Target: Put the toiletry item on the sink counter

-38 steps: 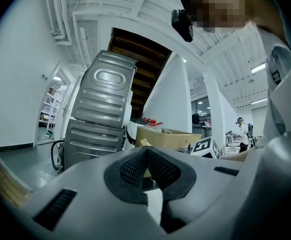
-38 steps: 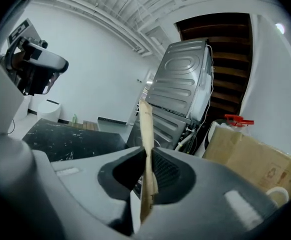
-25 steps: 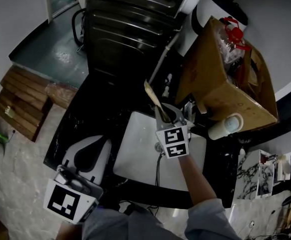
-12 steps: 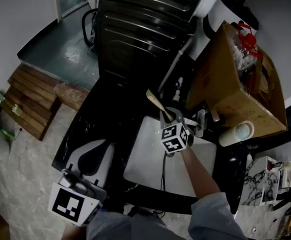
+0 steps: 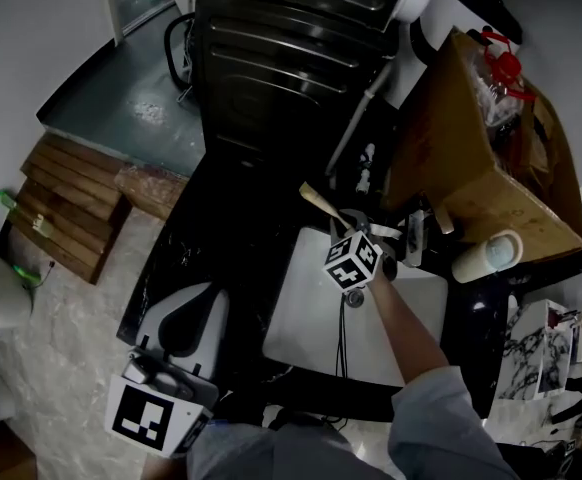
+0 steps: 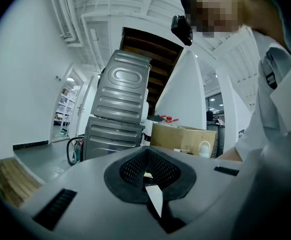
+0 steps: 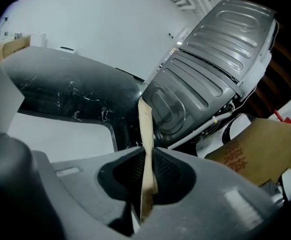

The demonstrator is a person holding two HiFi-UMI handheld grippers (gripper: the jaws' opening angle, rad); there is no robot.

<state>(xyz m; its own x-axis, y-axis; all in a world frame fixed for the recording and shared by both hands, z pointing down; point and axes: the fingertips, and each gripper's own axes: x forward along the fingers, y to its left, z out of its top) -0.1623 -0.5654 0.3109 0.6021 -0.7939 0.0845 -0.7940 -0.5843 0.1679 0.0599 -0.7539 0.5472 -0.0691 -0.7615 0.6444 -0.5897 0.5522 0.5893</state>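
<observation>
The toiletry item is a flat tan paper packet (image 5: 318, 200). My right gripper (image 5: 343, 222) is shut on its lower end and holds it above the far edge of the white sink basin (image 5: 306, 323), close to the faucet (image 5: 414, 234). In the right gripper view the packet (image 7: 146, 134) stands up between the pads, over the black marble counter (image 7: 80, 99). My left gripper (image 5: 186, 308) hangs low at the left, over the counter's near left part (image 5: 226, 243). Its jaws (image 6: 153, 181) look shut with nothing in them.
A grey ribbed metal appliance (image 5: 281, 48) stands behind the counter. An open cardboard box (image 5: 481, 143) with a red-topped bottle sits at the back right, with a pale cup (image 5: 493, 254) beside it. Wooden boards (image 5: 61, 218) lie on the floor at the left.
My right gripper has carried the packet from over the basin's middle toward its far edge and the faucet. The left gripper has stayed in place.
</observation>
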